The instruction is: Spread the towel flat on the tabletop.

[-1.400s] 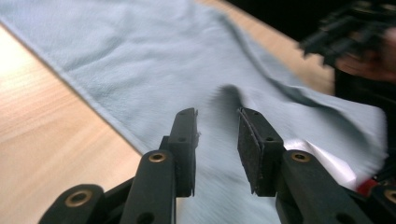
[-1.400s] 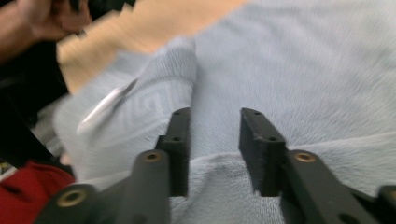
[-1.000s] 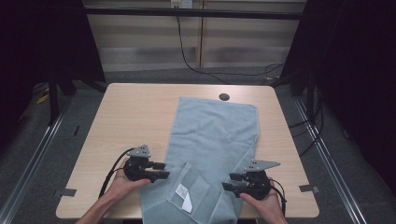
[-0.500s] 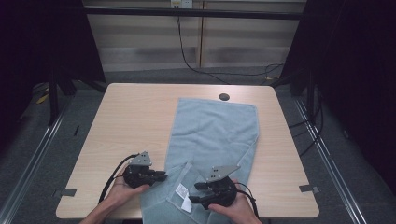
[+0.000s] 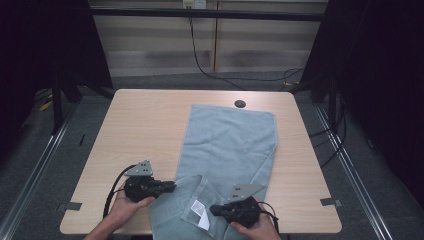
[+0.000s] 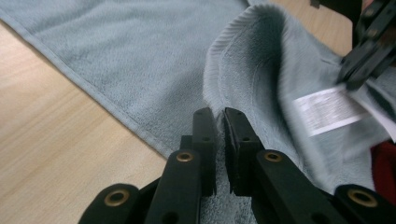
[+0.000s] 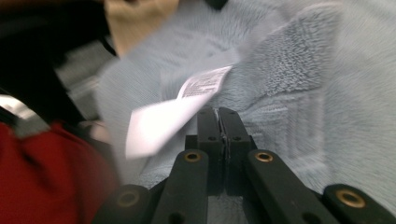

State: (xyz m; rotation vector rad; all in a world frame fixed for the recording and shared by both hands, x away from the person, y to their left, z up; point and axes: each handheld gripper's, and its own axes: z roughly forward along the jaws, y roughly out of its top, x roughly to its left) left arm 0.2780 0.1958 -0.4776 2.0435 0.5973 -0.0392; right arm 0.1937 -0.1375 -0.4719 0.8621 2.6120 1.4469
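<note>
Folding has barely begun: both grippers, left [image 5: 167, 186] and right [image 5: 216, 208], have fingers pinching the grey towel's [image 5: 230, 145] lower edge; most lies flat on the tabletop [image 5: 145, 125].

place: lab recording bay | evidence: lone wooden desk [image 5: 150, 130] ringed by black curtains [image 5: 380, 75] | floor: grey carpet [image 5: 360, 165], tape marks [image 5: 331, 202] by desk's near corners | far: cables [image 5: 200, 55] down pale wall panel [image 5: 150, 55]

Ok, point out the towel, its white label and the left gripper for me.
towel [image 5: 227, 140], high view, flat middle of the cloth.
white label [image 5: 201, 214], high view, middle of the tag.
left gripper [image 6: 220, 122], left gripper view, between its tips, pinching the towel's edge.
</note>
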